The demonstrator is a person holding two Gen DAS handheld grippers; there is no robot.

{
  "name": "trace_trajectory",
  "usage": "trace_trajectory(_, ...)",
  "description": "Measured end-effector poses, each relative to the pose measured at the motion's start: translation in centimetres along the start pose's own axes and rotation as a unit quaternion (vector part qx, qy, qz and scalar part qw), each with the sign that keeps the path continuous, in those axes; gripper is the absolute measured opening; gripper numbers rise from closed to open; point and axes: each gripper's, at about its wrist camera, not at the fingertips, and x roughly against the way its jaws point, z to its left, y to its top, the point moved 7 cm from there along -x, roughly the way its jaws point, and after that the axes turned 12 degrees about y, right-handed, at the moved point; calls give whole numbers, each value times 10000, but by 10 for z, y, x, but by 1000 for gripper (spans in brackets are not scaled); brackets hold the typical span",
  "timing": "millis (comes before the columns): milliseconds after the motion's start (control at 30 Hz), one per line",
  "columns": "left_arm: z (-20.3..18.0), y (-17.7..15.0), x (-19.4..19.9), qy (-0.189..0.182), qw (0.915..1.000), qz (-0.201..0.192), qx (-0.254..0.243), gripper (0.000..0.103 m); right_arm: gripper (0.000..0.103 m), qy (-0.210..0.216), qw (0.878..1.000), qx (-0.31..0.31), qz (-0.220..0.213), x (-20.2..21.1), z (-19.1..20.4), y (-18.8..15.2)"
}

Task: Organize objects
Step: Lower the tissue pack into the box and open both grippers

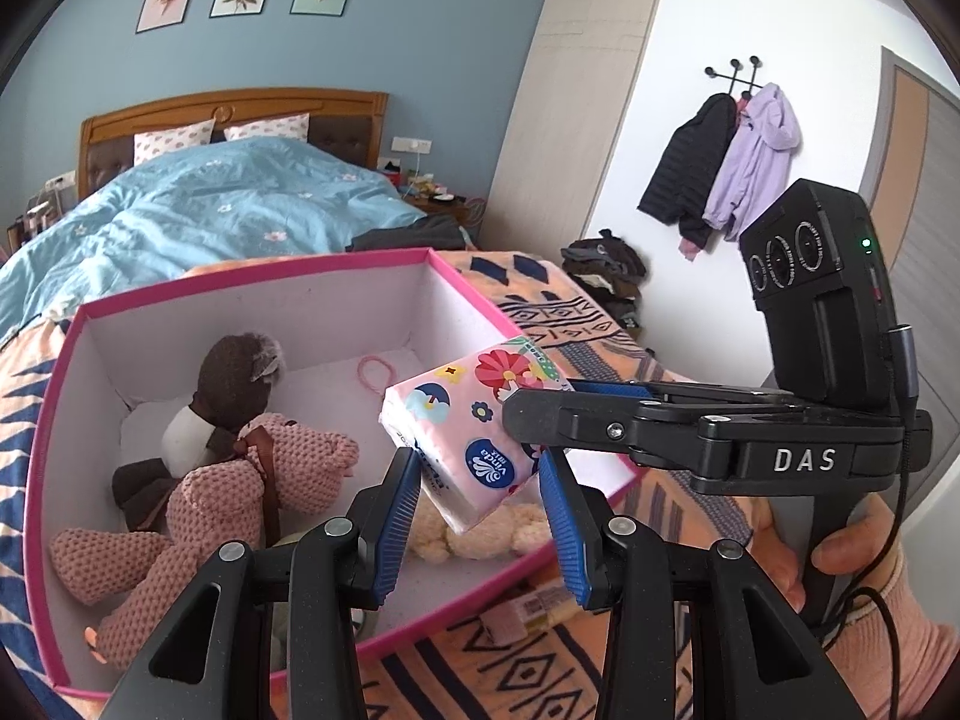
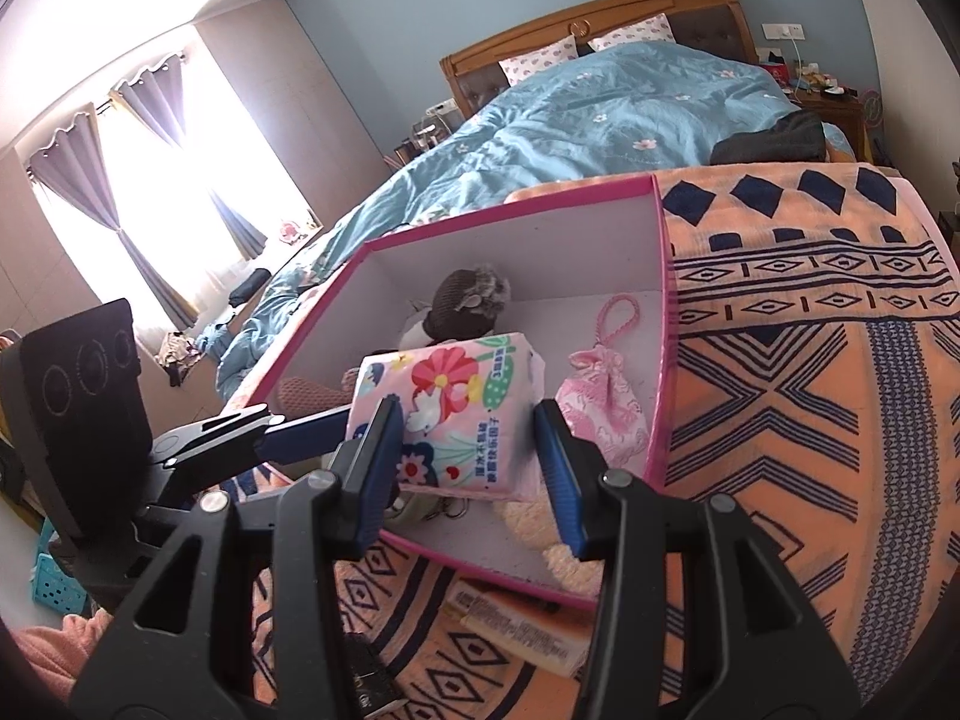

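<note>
Bedroom blanket (image 2: 810,360) carries the pink-rimmed box (image 1: 252,285); both grippers, left gripper (image 1: 480,516) and right gripper (image 2: 468,468), clamp one tissue pack (image 1: 474,420) mid-frame above it, probably to drop it inside.

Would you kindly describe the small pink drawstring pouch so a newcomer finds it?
Start at the pink-rimmed box on the patterned orange blanket. The pouch lies against the box's right wall, shiny satin with a braided loop, unlike the knitted plush toys opposite.

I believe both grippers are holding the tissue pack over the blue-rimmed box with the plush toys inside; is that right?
Not quite: the box has a pink rim, not blue, as the left wrist view shows. The rest holds: the left gripper and right gripper hold the tissue pack over it, plush toys inside.
</note>
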Motion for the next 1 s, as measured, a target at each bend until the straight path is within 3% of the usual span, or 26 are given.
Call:
trace_trajectory(333, 13, -5, -28, 206, 9990, 362, 164, 41, 49, -416, 9989, 107, 195, -19, -12, 1)
trace_trajectory(600, 21, -7, -28, 280, 9984, 382, 301, 41, 49, -850, 9959, 296, 88, -15, -17, 1)
trace_trajectory(1000, 13, -12, -20, 176, 9993, 259, 219, 45, 50, -754, 9966, 327, 43, -3, -11, -8)
